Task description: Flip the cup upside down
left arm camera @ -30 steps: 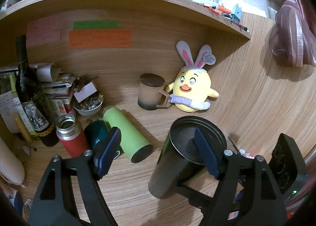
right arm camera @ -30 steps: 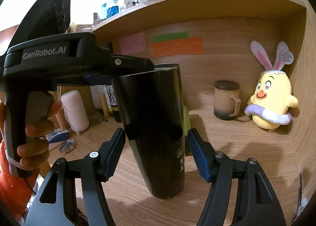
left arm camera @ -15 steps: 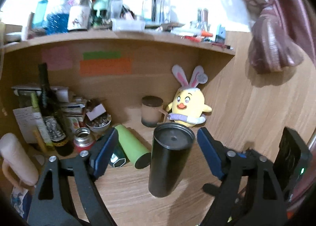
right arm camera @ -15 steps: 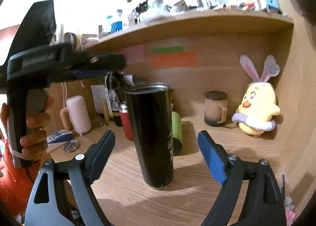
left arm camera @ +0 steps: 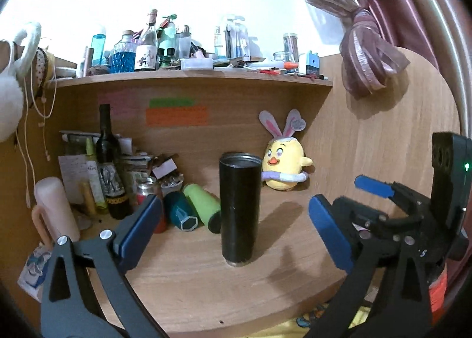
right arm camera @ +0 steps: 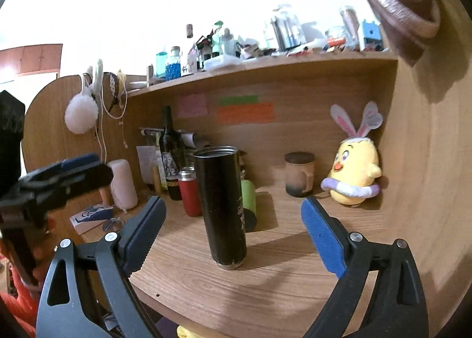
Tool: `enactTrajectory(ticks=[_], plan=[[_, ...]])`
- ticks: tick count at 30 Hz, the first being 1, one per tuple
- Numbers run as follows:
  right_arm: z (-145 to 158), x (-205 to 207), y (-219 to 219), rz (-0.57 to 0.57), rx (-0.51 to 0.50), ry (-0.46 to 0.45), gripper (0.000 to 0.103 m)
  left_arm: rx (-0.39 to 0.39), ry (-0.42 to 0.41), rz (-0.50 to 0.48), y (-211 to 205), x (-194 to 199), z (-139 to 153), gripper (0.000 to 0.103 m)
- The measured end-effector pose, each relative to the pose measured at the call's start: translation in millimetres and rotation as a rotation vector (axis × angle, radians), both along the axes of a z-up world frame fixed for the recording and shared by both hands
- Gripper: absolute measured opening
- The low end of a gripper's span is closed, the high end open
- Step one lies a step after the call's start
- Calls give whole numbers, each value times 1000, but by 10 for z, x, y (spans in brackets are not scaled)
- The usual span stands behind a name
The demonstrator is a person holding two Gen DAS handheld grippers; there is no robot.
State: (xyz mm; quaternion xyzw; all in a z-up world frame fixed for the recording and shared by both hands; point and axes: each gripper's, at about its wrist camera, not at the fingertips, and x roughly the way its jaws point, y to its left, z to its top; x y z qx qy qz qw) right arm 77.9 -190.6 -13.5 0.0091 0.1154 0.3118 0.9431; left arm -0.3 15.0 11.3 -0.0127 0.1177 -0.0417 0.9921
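Observation:
A tall black tumbler cup point(left arm camera: 239, 210) stands on its own on the wooden desk point(left arm camera: 206, 293); it also shows in the right wrist view point(right arm camera: 222, 208). Its metal-rimmed end faces up. My left gripper point(left arm camera: 236, 230) is open and empty, drawn back from the cup toward the desk's front edge. My right gripper point(right arm camera: 233, 233) is open and empty, also back from the cup. The right gripper shows at the right of the left wrist view point(left arm camera: 374, 187), and the left gripper at the left of the right wrist view point(right arm camera: 59, 172).
Behind the cup lie a green bottle point(left arm camera: 203, 211) and a teal one point(left arm camera: 180, 215), with a red flask point(right arm camera: 188, 190), a wine bottle point(left arm camera: 109, 167) and a pink bottle point(left arm camera: 54, 211). A lidded mug point(right arm camera: 299, 174) and a yellow plush chick point(right arm camera: 352, 172) stand at the back right. A cluttered shelf point(left arm camera: 191, 75) hangs overhead.
Both grippers have pulled back and away from the cup toward the desk's front edge. The cup has been left standing alone on the desk.

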Motion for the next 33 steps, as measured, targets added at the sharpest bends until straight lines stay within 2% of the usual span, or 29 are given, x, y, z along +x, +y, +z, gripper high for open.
enactTrajectory(ticks=[1,11,20,33], plan=[[11,-22,-18,-8,4,-3,103,-9,6,-4,-7,-19,-17,102],[90,-278,-209,-55,36,-25,103,-31,37,24,-37,-162,-203,103],[80,-338,-220,-64,28,-31,103,-2,11,30,-81,-233,-188,103],[76,-359,-229,-63,31,-30,103,-11,22,25,-91,-225,-198,103]])
